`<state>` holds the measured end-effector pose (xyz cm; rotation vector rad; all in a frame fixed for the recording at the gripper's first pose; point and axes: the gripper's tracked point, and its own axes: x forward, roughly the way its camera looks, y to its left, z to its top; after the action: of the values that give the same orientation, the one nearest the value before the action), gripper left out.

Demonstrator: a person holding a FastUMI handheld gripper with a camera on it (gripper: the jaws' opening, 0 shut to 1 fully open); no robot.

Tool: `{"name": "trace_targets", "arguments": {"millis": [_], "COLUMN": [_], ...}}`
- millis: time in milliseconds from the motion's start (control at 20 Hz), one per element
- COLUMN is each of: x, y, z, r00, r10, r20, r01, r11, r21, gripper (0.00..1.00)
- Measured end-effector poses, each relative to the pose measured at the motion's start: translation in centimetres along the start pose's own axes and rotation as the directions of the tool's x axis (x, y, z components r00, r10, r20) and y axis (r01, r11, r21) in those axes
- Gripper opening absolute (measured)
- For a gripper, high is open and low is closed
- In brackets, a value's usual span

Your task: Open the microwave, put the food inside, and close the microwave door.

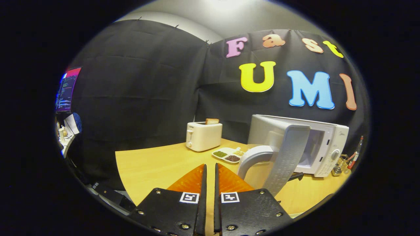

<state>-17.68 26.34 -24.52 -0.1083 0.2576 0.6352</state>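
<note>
The white microwave [331,144] stands on the wooden table [154,167], ahead and to the right of my fingers. Its door [288,154] is swung wide open towards me, edge-on, with the curved handle [254,158] just right of my fingertips. Part of the cavity [311,147] shows behind the door. The food is a white divided dish [228,154] with dark and green portions; it lies on the table beyond my fingertips, between the toaster and the door. My gripper [210,166] is shut, with only a thin slit between its fingers and nothing held.
A white toaster [203,136] with a slice of bread sticking up stands beyond the dish. A small wire basket [339,165] with utensils sits right of the microwave. A monitor [67,90] and a desk are off to the left, past the table's edge.
</note>
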Motion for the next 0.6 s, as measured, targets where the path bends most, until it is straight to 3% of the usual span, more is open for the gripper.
{"name": "trace_targets", "arguments": {"millis": [400, 500, 600], "x": [-0.3, 0.0, 0.2], "y": [-12.3, -14.9, -17.8], "z": [-1.1, -1.3, -1.7], "r00": [0.976, 0.964, 0.946], "r10": [-0.218, -0.265, -0.322], "r20": [-0.024, -0.032, -0.034], "r01": [0.219, 0.266, 0.323], "r11": [0.975, 0.963, 0.945], "r21": [0.029, 0.040, 0.047], "gripper": [0.10, 0.02, 0.01]}}
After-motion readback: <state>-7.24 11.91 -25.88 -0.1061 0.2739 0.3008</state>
